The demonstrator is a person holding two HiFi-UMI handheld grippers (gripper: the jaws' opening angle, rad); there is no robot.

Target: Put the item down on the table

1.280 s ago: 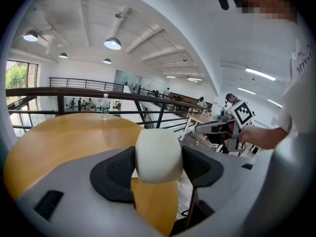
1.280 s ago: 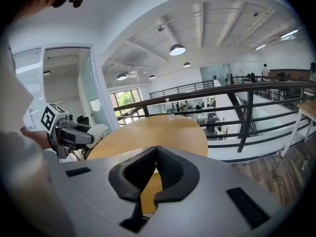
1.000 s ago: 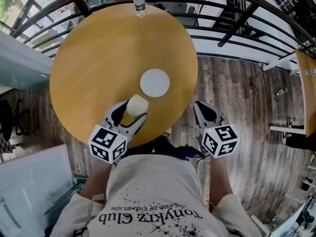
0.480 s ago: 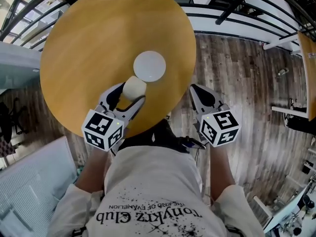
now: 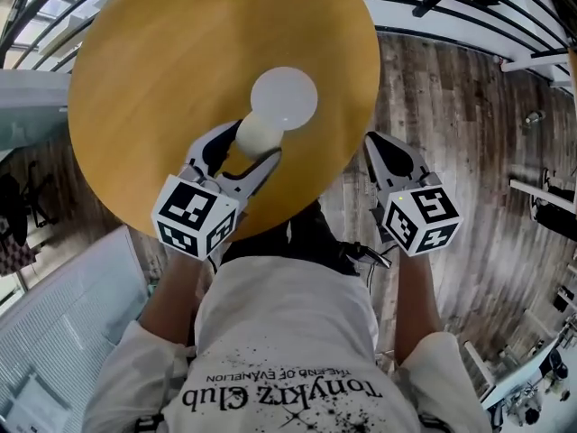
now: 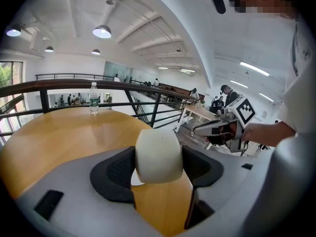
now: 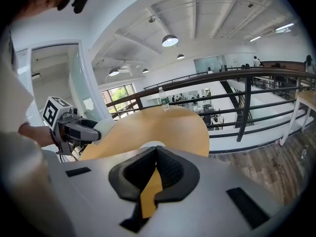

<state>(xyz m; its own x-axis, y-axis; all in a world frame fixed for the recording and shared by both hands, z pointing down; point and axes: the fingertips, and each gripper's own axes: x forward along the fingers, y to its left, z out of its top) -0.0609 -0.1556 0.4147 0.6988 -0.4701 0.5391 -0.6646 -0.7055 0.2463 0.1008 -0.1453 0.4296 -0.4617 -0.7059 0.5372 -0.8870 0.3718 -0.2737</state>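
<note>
The left gripper [image 5: 245, 152] pinches the white item [image 5: 260, 133] between its jaws over the round table [image 5: 153, 61], a white dish [image 5: 284, 96] just beyond their tips. The right gripper [image 5: 386, 152] shows jaws pressed together, empty.

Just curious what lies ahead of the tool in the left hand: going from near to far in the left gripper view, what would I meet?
Left gripper, shut on a cream-white item → round wooden table → water bottle near the table's far edge → dark railing.
</note>
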